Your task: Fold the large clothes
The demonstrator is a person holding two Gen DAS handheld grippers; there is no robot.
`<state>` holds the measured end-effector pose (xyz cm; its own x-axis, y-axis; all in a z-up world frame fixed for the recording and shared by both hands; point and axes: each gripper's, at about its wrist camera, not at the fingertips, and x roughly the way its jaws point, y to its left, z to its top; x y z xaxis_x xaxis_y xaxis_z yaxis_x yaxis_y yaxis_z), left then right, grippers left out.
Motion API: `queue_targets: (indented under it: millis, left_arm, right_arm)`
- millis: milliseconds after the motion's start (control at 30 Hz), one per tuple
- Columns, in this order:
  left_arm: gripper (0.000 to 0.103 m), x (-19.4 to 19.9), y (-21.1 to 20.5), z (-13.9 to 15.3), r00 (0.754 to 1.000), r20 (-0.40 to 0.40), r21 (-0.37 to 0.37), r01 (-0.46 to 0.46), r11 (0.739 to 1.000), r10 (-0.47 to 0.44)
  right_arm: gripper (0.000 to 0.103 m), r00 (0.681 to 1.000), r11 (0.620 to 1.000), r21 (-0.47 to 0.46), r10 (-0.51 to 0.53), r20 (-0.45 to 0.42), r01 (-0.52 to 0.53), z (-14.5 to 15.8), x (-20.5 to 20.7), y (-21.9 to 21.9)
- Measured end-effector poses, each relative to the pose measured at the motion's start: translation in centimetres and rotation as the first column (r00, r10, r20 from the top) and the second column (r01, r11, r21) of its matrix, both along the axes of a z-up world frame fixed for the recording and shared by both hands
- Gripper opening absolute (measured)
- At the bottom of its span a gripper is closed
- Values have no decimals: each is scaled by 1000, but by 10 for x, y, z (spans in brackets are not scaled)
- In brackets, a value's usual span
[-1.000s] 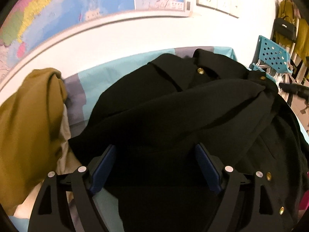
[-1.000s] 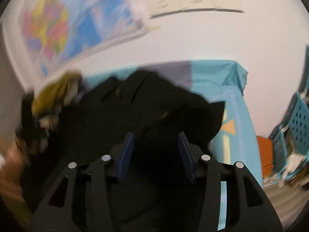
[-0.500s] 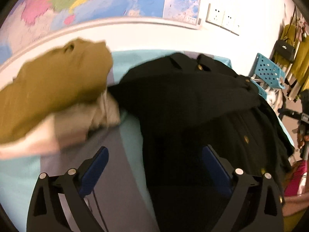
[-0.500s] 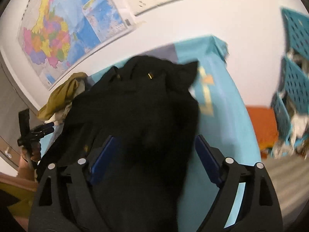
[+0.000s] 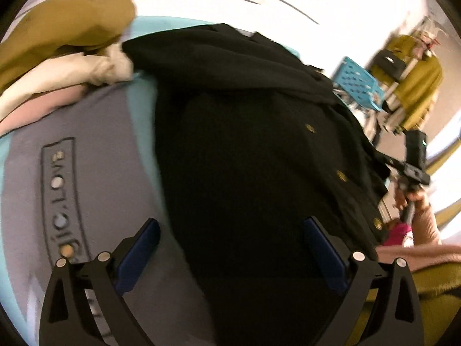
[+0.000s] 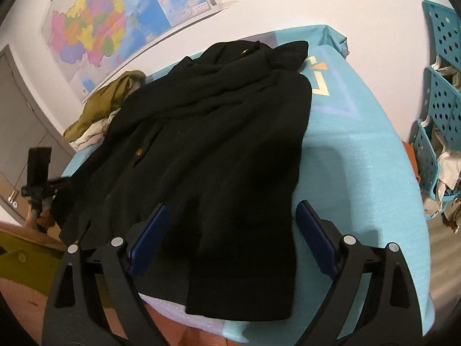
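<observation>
Black coat (image 6: 219, 132) lies on turquoise blanket (image 6: 360, 167); olive garment (image 6: 106, 106) heaped beside its collar. Left gripper (image 5: 230, 248) and right gripper (image 6: 230, 230) gape wide, empty, jaws just opened.

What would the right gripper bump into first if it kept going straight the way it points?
Most likely the black coat: the open right gripper points down at its lower part, lying on the blue cover. Exact depth is hard to judge.

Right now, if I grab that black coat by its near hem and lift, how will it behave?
The black coat looks thick and creased, so it will probably droop and feel fairly heavy. Lying on the fuzzy blue blanket, it would likely drag rather than slide.
</observation>
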<state>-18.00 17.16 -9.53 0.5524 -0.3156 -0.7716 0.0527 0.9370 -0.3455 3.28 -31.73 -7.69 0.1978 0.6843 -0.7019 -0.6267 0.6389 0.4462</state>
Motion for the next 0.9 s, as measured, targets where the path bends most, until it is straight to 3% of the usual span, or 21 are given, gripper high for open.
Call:
queue_targets:
  millis: [67,100,133,167,200,233,300,400,500,567,667,733,767,800,833,867,900]
  left_arm:
    - [96,0,-8,-1,1000,7,17,9,1000,-9]
    - [96,2,-9,-1,1000,6,23,4,1000,-4]
    - [87,3,-11,-1,1000,7,27,1,1000,-1]
    - [74,6,-15,0,1000,9,24,-2,1000,2]
    - [48,9,-14,0,1000,-1,13,-24,1000,24]
    - [31,12,-12,0,998,-21,24,-60,998,61]
    - [25,16,-6,5,995,-25,-10,-95,995,95]
    - [25,12,-3,22,994,18,-44,-107,993,108]
    - [28,10,-7,28,994,30,-11,-104,995,104]
    - [35,9,-7,25,993,20,13,-114,993,114]
    - [43,8,3,8,992,-35,21,-122,992,122]
    - [46,8,5,2,992,-39,26,-115,993,116]
    - [55,6,5,3,994,-28,26,-107,994,108]
    - [66,5,6,4,994,-27,30,-108,994,109]
    - [78,2,7,6,994,-28,27,-105,994,106]
    - [81,1,7,6,995,-28,18,-99,995,100]
    - [81,-1,7,7,996,-27,-3,-80,997,80]
  right_arm:
    - [66,1000,1000,-1,-26,-9,26,-1,1,-1]
    - [33,997,999,43,-25,-75,28,-5,4,-5]
    - [25,992,996,86,-28,-123,39,-7,5,-8]
    - [23,990,993,109,-36,-133,51,-6,3,-11]
    - [21,992,991,121,-35,-123,50,-1,-2,-12]
    - [20,992,988,147,-40,-117,57,5,-5,-15]
    - [18,994,966,242,-71,-86,90,28,-15,-34]
    - [15,993,945,306,-117,-22,118,61,-30,-58]
    - [15,993,940,324,-115,15,104,78,-53,-69]
    - [15,993,959,263,-117,26,106,71,-57,-70]
    - [17,987,977,146,-150,-61,157,32,-49,-64]
    - [29,978,977,75,-193,-76,199,14,-44,-62]
    - [34,975,976,52,-206,-83,210,8,-42,-61]
    - [44,975,976,52,-204,-92,209,5,-40,-61]
    - [47,973,975,63,-208,-96,215,5,-39,-61]
    - [49,973,974,80,-206,-102,214,8,-38,-62]
    - [57,975,973,104,-194,-105,205,11,-36,-63]
